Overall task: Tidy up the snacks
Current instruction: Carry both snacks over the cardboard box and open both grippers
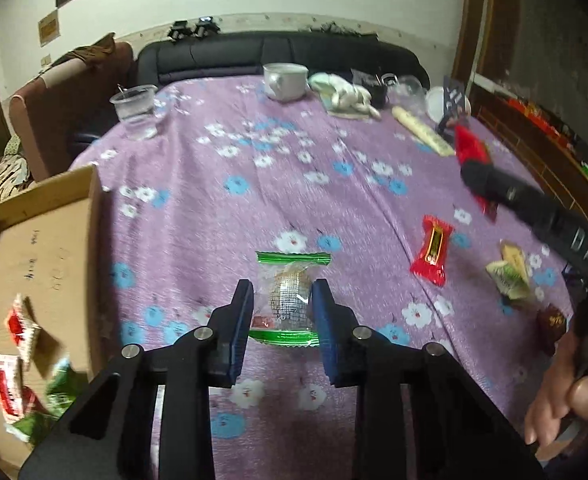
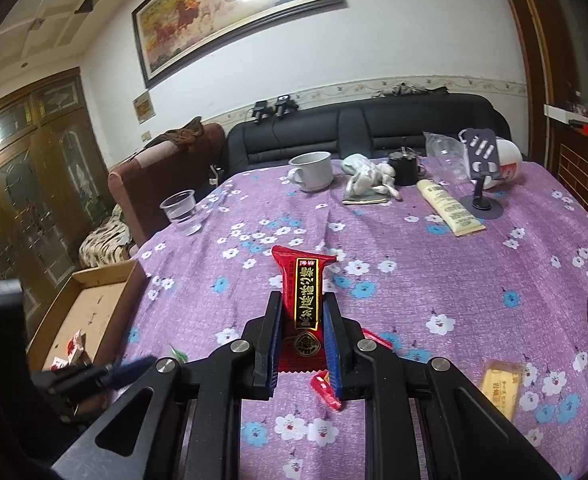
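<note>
Snacks: wrapped pieces lie scattered on the surface (image 1: pixel 277 168), which is covered by a purple floral cloth; others sit in the cardboard box (image 1: pixel 41 248) at its left edge.
Left gripper (image 1: pixel 282 292): jaws spread, one on each side of the clear snack packet (image 1: pixel 287 296) with green sealed ends; contact with the packet cannot be confirmed.
Clear snack packet: lies flat on the surface, near the near edge, just right of the cardboard box.
Right gripper (image 2: pixel 302 312): jaws pinching the red snack packet (image 2: pixel 302 288), which stands upright between them above the surface.
Red candy (image 1: pixel 431 250): flat on the surface, right of the clear snack packet and apart from it.
Green-and-yellow packet (image 1: pixel 510 272): near the right edge, beside the red candy.
Yellow wafer packet (image 2: pixel 500 386): flat near the right edge in the right wrist view.
Cardboard box contents: red-and-white packets (image 1: pixel 21 326) and a green packet (image 1: pixel 59 390) in the near part of the box.
Far edge items: white mug (image 2: pixel 312 170), clear plastic cup (image 2: pixel 179 208), cream tube (image 2: pixel 450 206), phone stand (image 2: pixel 482 176).
</note>
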Motion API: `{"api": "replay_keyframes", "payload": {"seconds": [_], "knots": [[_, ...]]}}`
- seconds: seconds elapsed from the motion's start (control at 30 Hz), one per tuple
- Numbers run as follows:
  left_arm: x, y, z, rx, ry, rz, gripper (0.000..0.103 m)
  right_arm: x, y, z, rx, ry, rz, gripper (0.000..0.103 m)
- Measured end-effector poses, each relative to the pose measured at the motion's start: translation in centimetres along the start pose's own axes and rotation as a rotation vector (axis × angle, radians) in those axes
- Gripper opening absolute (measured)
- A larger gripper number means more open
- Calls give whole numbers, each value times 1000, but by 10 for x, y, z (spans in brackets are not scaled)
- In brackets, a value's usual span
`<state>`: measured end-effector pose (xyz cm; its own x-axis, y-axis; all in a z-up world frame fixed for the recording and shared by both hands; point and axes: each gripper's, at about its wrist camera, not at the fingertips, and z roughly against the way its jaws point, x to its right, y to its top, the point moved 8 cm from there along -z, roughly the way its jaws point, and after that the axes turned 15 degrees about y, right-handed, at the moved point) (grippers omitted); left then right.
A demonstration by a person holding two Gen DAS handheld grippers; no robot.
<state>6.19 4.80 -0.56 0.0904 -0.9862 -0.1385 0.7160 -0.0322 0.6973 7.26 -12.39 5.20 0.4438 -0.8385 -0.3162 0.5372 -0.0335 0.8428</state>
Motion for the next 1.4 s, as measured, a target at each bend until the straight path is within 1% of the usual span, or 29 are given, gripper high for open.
{"api": "replay_keyframes", "payload": {"seconds": [0.2, 0.33, 0.47, 0.6, 0.7, 0.83, 0.93, 1.0, 1.13, 1.2, 1.3, 1.4], "knots": [[-28, 1, 12, 26, 8, 52, 28, -31, -9, -9, -43, 136, 44, 19], [-49, 1, 21, 41, 14, 85, 28, -51, -16, -12, -67, 182, 85, 19], [-83, -3, 32, 67, 36, 127, 28, -70, -23, -16, -96, 226, 120, 19], [-132, -14, 37, 65, 81, 196, 28, -90, -33, -24, -151, 278, 114, 19], [-163, -24, 35, 54, 116, 238, 28, -112, -46, -32, -207, 313, 116, 18], [-192, -39, 29, 43, 176, 257, 28, -147, -57, -37, -259, 381, 121, 18], [-209, -50, 22, 23, 194, 283, 28, -179, -71, -45, -310, 429, 126, 18], [-217, -57, 18, 15, 210, 293, 28, -202, -83, -54, -356, 446, 150, 18], [-228, -63, 16, 14, 220, 297, 28, -235, -103, -66, -414, 460, 212, 18], [-231, -66, 15, 17, 230, 290, 28, -245, -110, -74, -437, 452, 235, 18], [-232, -69, 14, 14, 222, 286, 28, -256, -121, -91, -470, 412, 270, 18], [-234, -72, 14, 20, 227, 278, 28, -257, -128, -113, -505, 392, 246, 18]]}}
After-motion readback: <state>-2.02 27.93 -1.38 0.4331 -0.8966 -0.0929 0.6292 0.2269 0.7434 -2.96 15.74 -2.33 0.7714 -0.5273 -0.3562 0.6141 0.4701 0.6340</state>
